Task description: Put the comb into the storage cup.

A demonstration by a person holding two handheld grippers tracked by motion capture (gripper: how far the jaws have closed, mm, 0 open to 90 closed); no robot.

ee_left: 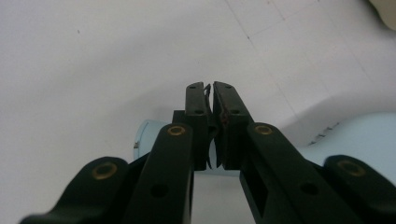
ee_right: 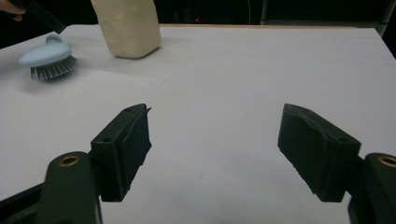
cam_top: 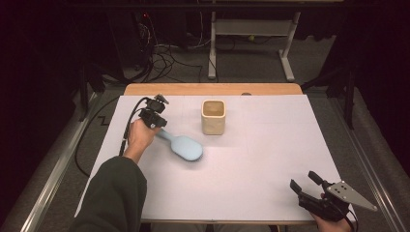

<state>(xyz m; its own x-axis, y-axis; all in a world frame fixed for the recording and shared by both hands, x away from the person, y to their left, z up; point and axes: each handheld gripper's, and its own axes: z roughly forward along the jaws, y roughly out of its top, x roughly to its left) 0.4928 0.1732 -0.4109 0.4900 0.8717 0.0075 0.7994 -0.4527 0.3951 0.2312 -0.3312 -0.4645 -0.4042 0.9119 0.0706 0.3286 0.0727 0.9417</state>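
A light blue hairbrush point(cam_top: 186, 147) lies out to the right of my left gripper point(cam_top: 157, 126), which is shut on its handle. In the left gripper view the jaws pinch the blue handle point(ee_left: 148, 132), and the brush head point(ee_left: 369, 135) reaches off to the right. The right gripper view shows the hairbrush point(ee_right: 49, 58) bristles down, low over the white sheet; I cannot tell if it touches. A beige square cup point(cam_top: 213, 116) stands upright just right of the brush. My right gripper point(cam_top: 304, 185) rests open near the table's front right corner, its jaws point(ee_right: 215, 140) wide apart with nothing between them.
A white sheet point(cam_top: 270, 145) covers the wooden table point(cam_top: 212, 89). The beige cup point(ee_right: 127, 25) stands far ahead of the right gripper. Cables and a metal desk frame point(cam_top: 251, 43) lie on the floor beyond the table. A dark green sleeve point(cam_top: 113, 198) comes in at the bottom left.
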